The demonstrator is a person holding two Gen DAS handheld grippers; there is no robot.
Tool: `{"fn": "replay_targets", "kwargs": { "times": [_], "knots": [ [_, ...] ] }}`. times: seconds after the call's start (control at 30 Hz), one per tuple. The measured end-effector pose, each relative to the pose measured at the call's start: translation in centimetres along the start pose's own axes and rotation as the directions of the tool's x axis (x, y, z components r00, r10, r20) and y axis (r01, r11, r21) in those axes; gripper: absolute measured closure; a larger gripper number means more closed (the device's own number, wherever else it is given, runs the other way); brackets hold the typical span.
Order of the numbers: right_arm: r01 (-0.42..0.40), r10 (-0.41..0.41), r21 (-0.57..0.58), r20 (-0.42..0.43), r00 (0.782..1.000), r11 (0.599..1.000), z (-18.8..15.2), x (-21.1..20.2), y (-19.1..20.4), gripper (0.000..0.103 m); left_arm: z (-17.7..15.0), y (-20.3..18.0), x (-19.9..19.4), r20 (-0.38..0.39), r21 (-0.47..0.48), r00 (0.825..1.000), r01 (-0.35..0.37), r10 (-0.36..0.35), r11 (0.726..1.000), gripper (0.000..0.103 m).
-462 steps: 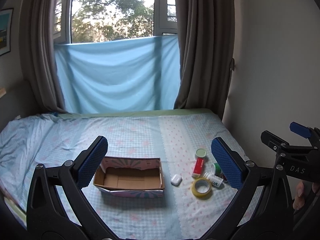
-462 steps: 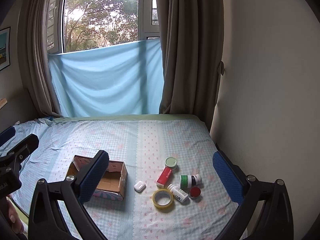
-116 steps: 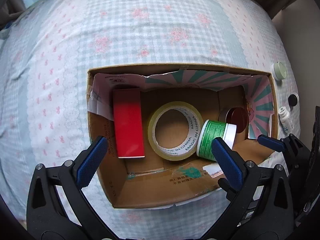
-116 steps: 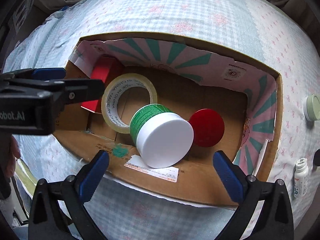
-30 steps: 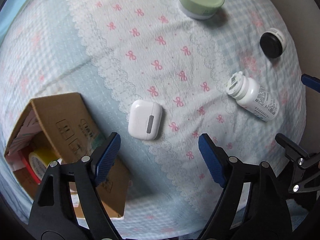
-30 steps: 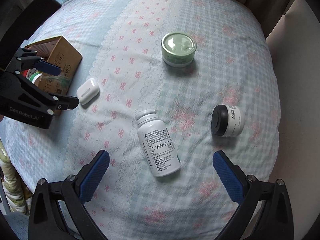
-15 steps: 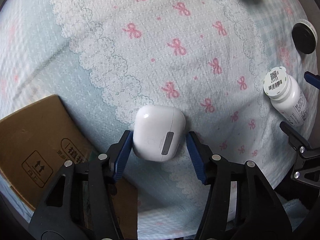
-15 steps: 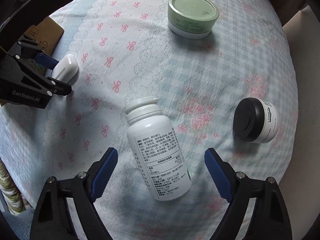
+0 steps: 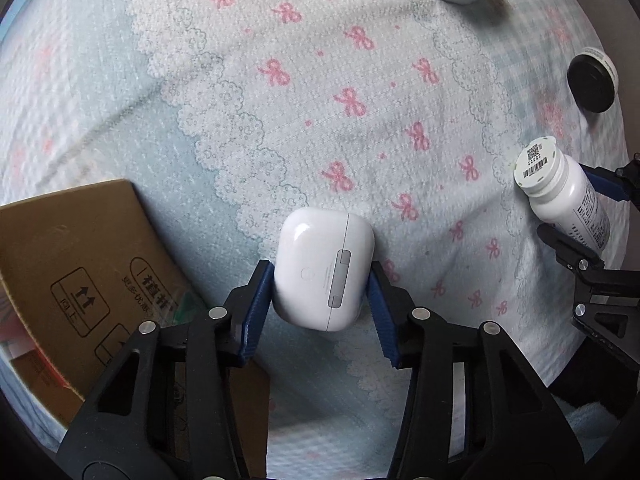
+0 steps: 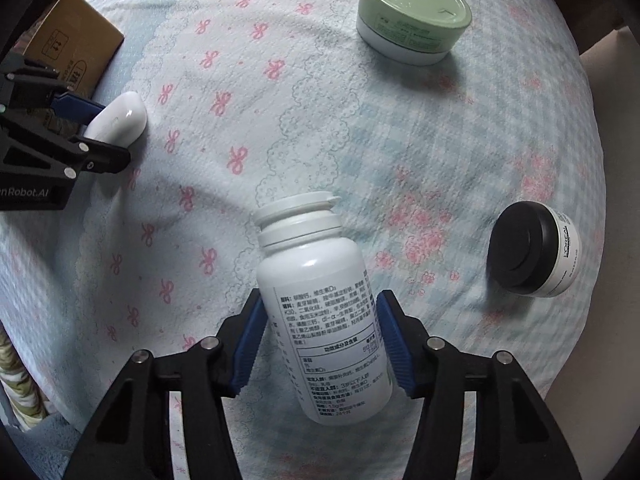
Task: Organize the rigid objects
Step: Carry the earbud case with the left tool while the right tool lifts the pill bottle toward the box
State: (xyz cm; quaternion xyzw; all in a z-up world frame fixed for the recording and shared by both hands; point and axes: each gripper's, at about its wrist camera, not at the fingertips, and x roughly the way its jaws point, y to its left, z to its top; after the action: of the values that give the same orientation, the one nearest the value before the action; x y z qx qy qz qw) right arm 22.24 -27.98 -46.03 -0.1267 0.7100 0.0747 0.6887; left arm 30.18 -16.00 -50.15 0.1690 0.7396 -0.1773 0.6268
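Bow-patterned bedsheet [image 9: 320, 80], seemingly wrinkled

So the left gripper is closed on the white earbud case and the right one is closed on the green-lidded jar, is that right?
Not quite. The right gripper is closed on the white pill bottle, not the green-lidded jar, which sits untouched on the bedspread in the right wrist view. The left gripper does clamp the earbud case.

Our left gripper [image 9: 322, 280] points straight down, its jaws just closed in until both blue pads [image 9: 256, 308] press the sides of the white case [image 9: 324, 272]. Our right gripper [image 10: 320, 328] also points down, jaws just closed, pads [image 10: 394, 344] clamping the lying bottle [image 10: 324, 320].
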Motion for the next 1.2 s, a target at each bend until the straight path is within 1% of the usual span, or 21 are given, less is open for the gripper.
{"fn": "replay_targets", "kwargs": {
  "times": [0.13,0.27,0.47,0.6,0.7,0.73,0.83,0.87,0.9,0.93,1.0,1.1,1.2],
  "knots": [
    [-0.012,0.011,0.025,0.026,1.0,1.0,-0.1,-1.3,-1.0,0.053,-0.4,-0.2,-2.1,0.041,-0.022,0.999,0.013,-0.012,1.0,0.06],
    [-0.046,0.041,0.076,0.062,0.997,0.996,-0.2,-3.4,-1.6,0.054,-1.0,-0.3,-4.9,0.095,-0.041,0.995,0.032,-0.028,0.999,0.061],
    [-0.139,0.113,0.188,0.145,0.983,0.972,-1.0,-8.2,-3.3,0.054,-3.0,-0.7,-9.7,0.191,-0.075,0.98,0.067,-0.052,0.995,0.063],
    [-0.181,0.133,0.241,0.202,0.97,0.954,-2.3,-11.0,-4.7,0.054,-4.5,-0.4,-12.5,0.238,-0.094,0.969,0.089,-0.064,0.992,0.063],
    [-0.191,0.131,0.245,0.243,0.961,0.95,-3.0,-13.7,-4.6,0.054,-5.8,-0.5,-14.9,0.287,-0.12,0.955,0.115,-0.076,0.986,0.064],
    [-0.194,0.131,0.244,0.254,0.958,0.95,-3.5,-14.5,-4.5,0.054,-5.7,-1.4,-14.9,0.304,-0.129,0.95,0.122,-0.078,0.984,0.064],
    [-0.211,0.141,0.228,0.289,0.947,0.951,-4.0,-16.9,-4.1,0.054,-7.6,-1.4,-17.0,0.359,-0.152,0.93,0.141,-0.078,0.978,0.067],
    [-0.216,0.146,0.215,0.301,0.943,0.953,-4.1,-17.6,-3.7,0.054,-8.3,-1.3,-17.8,0.372,-0.161,0.925,0.146,-0.077,0.976,0.069],
    [-0.216,0.147,0.199,0.312,0.939,0.956,-4.1,-18.4,-3.2,0.054,-9.0,-1.1,-18.7,0.388,-0.173,0.919,0.154,-0.076,0.973,0.077],
    [-0.215,0.149,0.18,0.322,0.935,0.96,-3.9,-19.1,-2.7,0.054,-9.7,-0.7,-19.6,0.403,-0.182,0.911,0.168,-0.082,0.969,0.083],
    [-0.217,0.158,0.141,0.341,0.927,0.966,-3.8,-20.7,-1.5,0.054,-11.1,0.1,-21.2,0.428,-0.199,0.901,0.173,-0.073,0.964,0.083],
    [-0.217,0.172,0.085,0.368,0.914,0.972,-3.1,-22.8,0.7,0.054,-13.5,1.7,-23.0,0.461,-0.22,0.886,0.162,-0.043,0.962,0.083],
    [-0.22,0.184,0.05,0.388,0.903,0.974,-2.2,-24.5,3.3,0.054,-16.4,4.4,-24.6,0.497,-0.246,0.867,0.185,-0.04,0.952,0.084]
  ]
}}
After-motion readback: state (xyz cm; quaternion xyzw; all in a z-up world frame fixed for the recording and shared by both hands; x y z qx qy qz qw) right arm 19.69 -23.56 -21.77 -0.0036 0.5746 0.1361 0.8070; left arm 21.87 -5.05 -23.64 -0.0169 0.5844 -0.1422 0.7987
